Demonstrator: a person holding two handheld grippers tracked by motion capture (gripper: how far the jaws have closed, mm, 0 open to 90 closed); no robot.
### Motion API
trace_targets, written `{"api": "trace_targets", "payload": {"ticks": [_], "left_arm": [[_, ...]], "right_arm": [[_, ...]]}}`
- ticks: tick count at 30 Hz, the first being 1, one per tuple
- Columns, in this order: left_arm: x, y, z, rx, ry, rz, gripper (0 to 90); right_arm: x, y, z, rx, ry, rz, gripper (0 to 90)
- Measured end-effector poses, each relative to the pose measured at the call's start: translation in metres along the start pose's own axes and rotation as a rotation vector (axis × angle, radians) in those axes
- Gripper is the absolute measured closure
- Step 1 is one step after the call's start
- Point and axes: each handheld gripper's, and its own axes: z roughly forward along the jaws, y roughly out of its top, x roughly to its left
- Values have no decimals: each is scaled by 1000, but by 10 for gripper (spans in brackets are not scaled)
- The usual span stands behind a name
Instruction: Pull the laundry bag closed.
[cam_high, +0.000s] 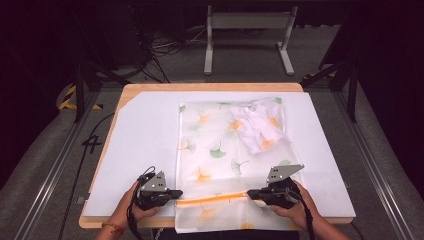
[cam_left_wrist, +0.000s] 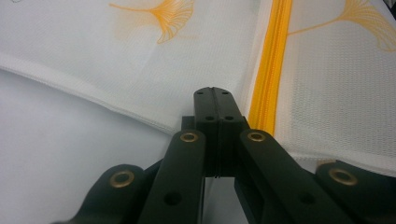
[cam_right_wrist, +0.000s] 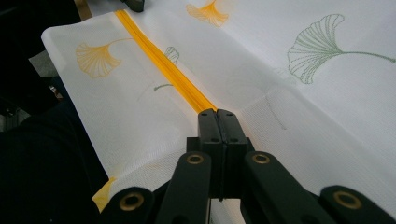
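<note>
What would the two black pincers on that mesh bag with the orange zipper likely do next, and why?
Probably the right gripper draws along the orange zipper toward the left gripper, which sits shut at the laundry bag's left edge as an anchor. The right jaws are shut right on the zipper line, perhaps on the slider, and a bundled white garment already lies inside.

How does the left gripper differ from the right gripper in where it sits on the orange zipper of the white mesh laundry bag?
The left gripper sits at the end of the orange zipper by the white mesh bag's left edge; the right gripper sits at the zipper's other end, further in over the mesh. The left points right, the right points left. Both have their black jaws shut.
</note>
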Motion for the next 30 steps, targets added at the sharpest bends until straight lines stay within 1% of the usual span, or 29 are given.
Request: {"api": "trace_targets", "payload": {"ticks": [4, 8, 12, 16, 17, 20, 24, 30], "left_arm": [[0, 0, 0, 2, 0, -3, 900], [0, 0, 0, 2, -5, 3, 900], [1, 1, 0, 4, -3, 5, 900], [0, 1, 0, 7, 2, 10, 900], [0, 1, 0, 8, 2, 11, 900], [0, 1, 0, 10, 4, 13, 900], [0, 1, -1, 11, 7, 14, 900], [1, 1, -1, 10, 7, 3, 900]], "right_arm": [[0, -1, -1, 0, 0, -3, 900], [-2, -1, -5, -11, 1, -4, 900], [-2, -3, -7, -9, -2, -6, 900], [-3, -4, -9, -12, -5, 4, 900], [-4, -5, -10, -17, 1, 8, 900], [-5, -9, -11, -13, 1, 17, 900], [-7, -13, -13, -6, -8, 28, 900], [-13, -21, -20, 6, -27, 48, 900]]}}
